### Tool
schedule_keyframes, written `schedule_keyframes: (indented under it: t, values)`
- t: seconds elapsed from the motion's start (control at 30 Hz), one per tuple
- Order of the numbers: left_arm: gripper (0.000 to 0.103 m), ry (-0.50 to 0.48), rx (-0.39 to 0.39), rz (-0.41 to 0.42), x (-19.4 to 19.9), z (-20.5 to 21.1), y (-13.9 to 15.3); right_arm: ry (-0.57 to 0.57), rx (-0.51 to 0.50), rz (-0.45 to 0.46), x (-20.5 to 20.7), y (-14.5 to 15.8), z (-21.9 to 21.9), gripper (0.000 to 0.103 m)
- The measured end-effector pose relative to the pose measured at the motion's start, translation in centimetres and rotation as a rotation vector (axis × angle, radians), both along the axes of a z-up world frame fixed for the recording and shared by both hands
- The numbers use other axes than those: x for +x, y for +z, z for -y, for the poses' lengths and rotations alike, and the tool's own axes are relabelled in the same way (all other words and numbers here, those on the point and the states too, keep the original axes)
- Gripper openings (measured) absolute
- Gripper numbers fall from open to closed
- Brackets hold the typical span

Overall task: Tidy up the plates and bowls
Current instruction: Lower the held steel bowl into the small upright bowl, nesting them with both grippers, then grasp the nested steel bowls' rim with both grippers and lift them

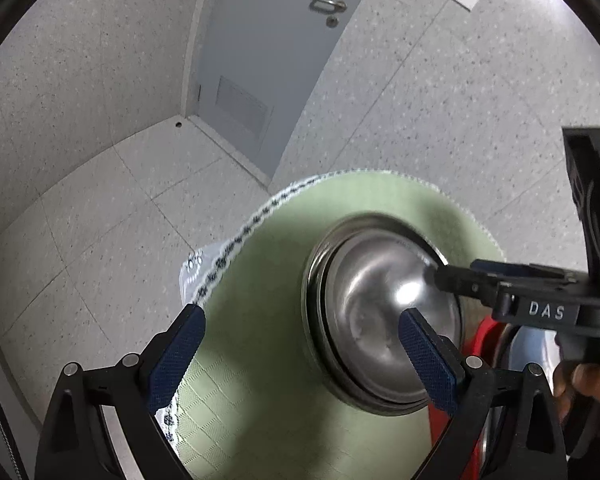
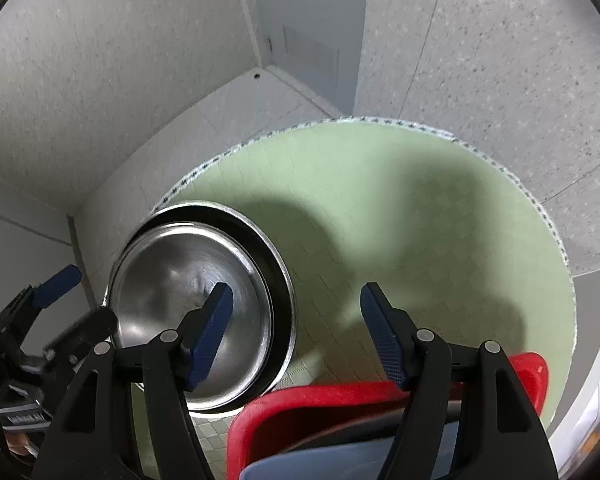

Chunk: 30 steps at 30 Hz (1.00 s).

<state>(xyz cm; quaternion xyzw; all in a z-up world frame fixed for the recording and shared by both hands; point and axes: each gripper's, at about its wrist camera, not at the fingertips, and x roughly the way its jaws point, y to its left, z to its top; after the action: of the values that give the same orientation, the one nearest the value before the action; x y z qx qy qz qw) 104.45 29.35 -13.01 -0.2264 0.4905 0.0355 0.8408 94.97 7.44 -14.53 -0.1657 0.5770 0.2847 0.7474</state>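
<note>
A stack of nested steel bowls sits on a round table with a green cloth. It also shows in the right wrist view. My left gripper is open and empty, its right finger over the bowls' rim. My right gripper is open and empty, above the cloth just right of the bowls; it shows at the right of the left wrist view. A red tray with a grey-blue plate lies near my right gripper.
The table's lace-edged rim drops to a speckled tiled floor. A grey door stands in the corner beyond. The green cloth stretches to the right of the bowls.
</note>
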Motion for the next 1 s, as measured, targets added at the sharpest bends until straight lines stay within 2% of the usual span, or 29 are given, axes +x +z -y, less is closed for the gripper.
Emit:
schedule_keyframes:
  t: [0.43, 0.53, 0.6, 0.67, 0.73, 0.9, 1.0]
  values:
    - [0.092, -0.038, -0.048, -0.071, 1.6, 1.4, -3.1, 0.054, -0.049, -0.118, 0.9, -3.8, -1.3, 0.069]
    - [0.081, -0.063, -0.077, -0.087, 2.0, 1.9, -3.7, 0.061, -0.027, -0.148, 0.8, -4.2, -1.5, 0.068]
    - [0.068, -0.092, -0.095, -0.085, 2.5, 2.2, -3.9, 0.067, -0.010, -0.174, 0.7, -4.3, -1.7, 0.067]
    - [0.061, -0.108, -0.096, -0.079, 2.8, 2.5, -3.6, 0.073, 0.009, -0.191, 0.5, -4.3, -1.9, 0.058]
    - [0.058, -0.109, -0.069, -0.080, 3.0, 2.7, -3.4, 0.068, 0.014, -0.186, 0.3, -4.2, -1.9, 0.056]
    - [0.046, -0.093, -0.059, -0.082, 3.2, 2.3, -3.4, 0.054, 0.030, -0.173, -0.1, -3.9, -1.2, 0.055]
    - [0.039, -0.085, -0.041, -0.078, 3.2, 2.2, -3.1, 0.040, 0.046, -0.158, -0.1, -3.5, -1.1, 0.050]
